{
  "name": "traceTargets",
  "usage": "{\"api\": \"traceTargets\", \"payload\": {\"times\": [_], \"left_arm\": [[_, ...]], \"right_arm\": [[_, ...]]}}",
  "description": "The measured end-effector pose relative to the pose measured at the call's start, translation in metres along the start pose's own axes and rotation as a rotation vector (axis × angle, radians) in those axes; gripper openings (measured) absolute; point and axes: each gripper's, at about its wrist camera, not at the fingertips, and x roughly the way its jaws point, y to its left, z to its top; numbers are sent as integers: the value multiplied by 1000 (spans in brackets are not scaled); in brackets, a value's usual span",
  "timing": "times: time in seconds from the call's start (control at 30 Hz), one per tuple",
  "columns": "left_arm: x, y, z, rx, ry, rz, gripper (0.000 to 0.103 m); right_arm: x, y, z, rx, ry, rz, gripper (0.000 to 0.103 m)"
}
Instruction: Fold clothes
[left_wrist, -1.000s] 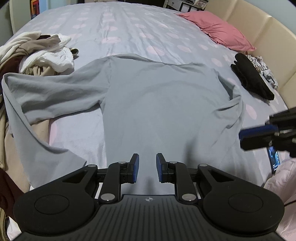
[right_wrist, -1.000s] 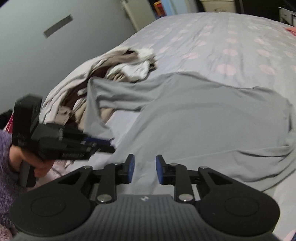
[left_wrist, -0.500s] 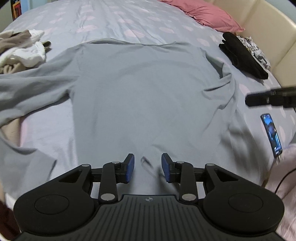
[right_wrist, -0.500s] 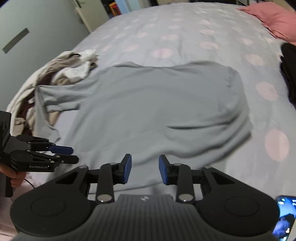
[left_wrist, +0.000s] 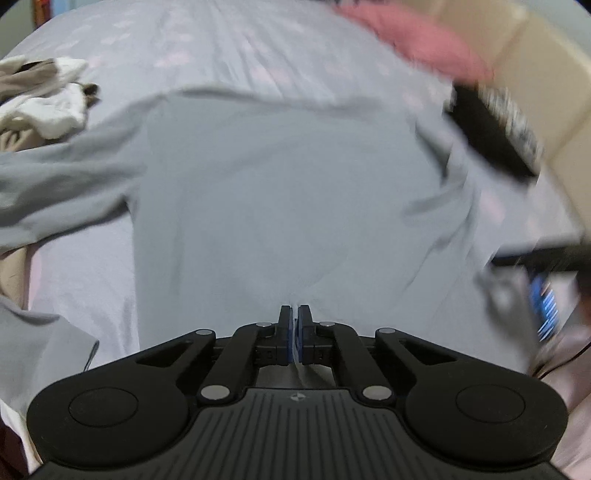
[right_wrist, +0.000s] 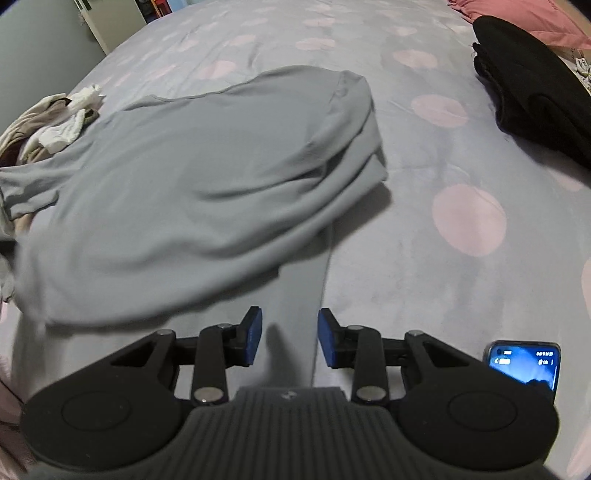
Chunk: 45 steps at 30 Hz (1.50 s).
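The bed (right_wrist: 461, 155), covered in a grey sheet with pale pink dots, filled both views. Across its middle lay the grey long-sleeved shirt (left_wrist: 280, 192), spread flat with its neck at the far side and its hem at the near edge. One sleeve ran out to the left toward a heap of white and beige clothes (left_wrist: 44, 103). In the right wrist view the other side of the shirt was bunched in soft folds, and a narrow strip of it ran toward the camera. On the far right sat a pink pillow (left_wrist: 417, 44), blurred in the left wrist view, against a cream headboard (left_wrist: 546, 92). A black garment (right_wrist: 532, 81) lay near that pillow, well apart from the shirt. A phone (right_wrist: 524, 363) with a lit screen rested at the near right edge of the bed.

The left gripper (left_wrist: 294, 332) had just been closing and its jaws were clenched on a pinch of the shirt's near hem. The right gripper (right_wrist: 290, 338) had its jaws apart, lately widening, with the shirt's strip lying between and under them, and the pads did not press on it.
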Motion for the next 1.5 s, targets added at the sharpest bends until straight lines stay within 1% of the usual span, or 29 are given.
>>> {"api": "traceTargets", "payload": {"times": [0.07, 0.23, 0.4, 0.47, 0.57, 0.67, 0.77, 0.87, 0.97, 1.03, 1.1, 1.13, 1.2, 1.23, 1.27, 1.33, 1.4, 1.47, 1.5], "left_arm": [[-21, 9, 5, -51, -66, -37, 1], [-73, 31, 12, -141, -248, -50, 1], [-100, 53, 22, -246, -365, -104, 1], [-108, 60, 24, -279, -400, -123, 1], [-116, 67, 25, -307, -439, -155, 1], [-126, 70, 22, -320, -487, -223, 1], [-136, 69, 21, -317, -524, -280, 0], [-142, 65, 22, -318, -559, -342, 1], [-146, 64, 25, -336, -593, -415, 1], [-149, 66, 28, -364, -619, -503, 1], [-150, 67, 30, -384, -642, -600, 0], [-151, 67, 31, -393, -651, -641, 0], [-153, 66, 33, -401, -656, -687, 0], [-155, 64, 34, -403, -658, -704, 0], [-158, 62, 33, -401, -657, -707, 0], [-162, 58, 29, -394, -652, -717, 0], [-167, 51, 20, -386, -637, -745, 0], [-168, 39, 10, -361, -595, -754, 0], [-168, 30, 4, -345, -559, -758, 0]], "right_arm": [[1, -1, 1, -11, -10, -1, 37], [1, 1, 16, -52, -33, -2, 37], [12, 12, 41, -162, -65, -57, 37], [21, 14, 51, -214, -77, -104, 37], [34, 9, 61, -210, -80, -116, 35], [40, 14, 65, -227, -89, -108, 35], [43, 30, 65, -289, -97, -108, 36], [53, 41, 65, -361, -77, -175, 36], [55, 39, 66, -363, -98, -189, 35], [52, 36, 68, -340, -140, -194, 34], [44, 29, 74, -266, -183, -170, 34], [40, 23, 78, -217, -195, -150, 25], [32, 9, 85, -111, -205, -116, 11], [29, 1, 88, -64, -205, -110, 11], [27, -5, 90, -24, -203, -105, 8], [25, -16, 91, 22, -196, -107, 7], [26, -26, 91, 79, -183, -99, 7], [28, -34, 91, 134, -168, -88, 7], [29, -38, 91, 151, -163, -86, 7]]}}
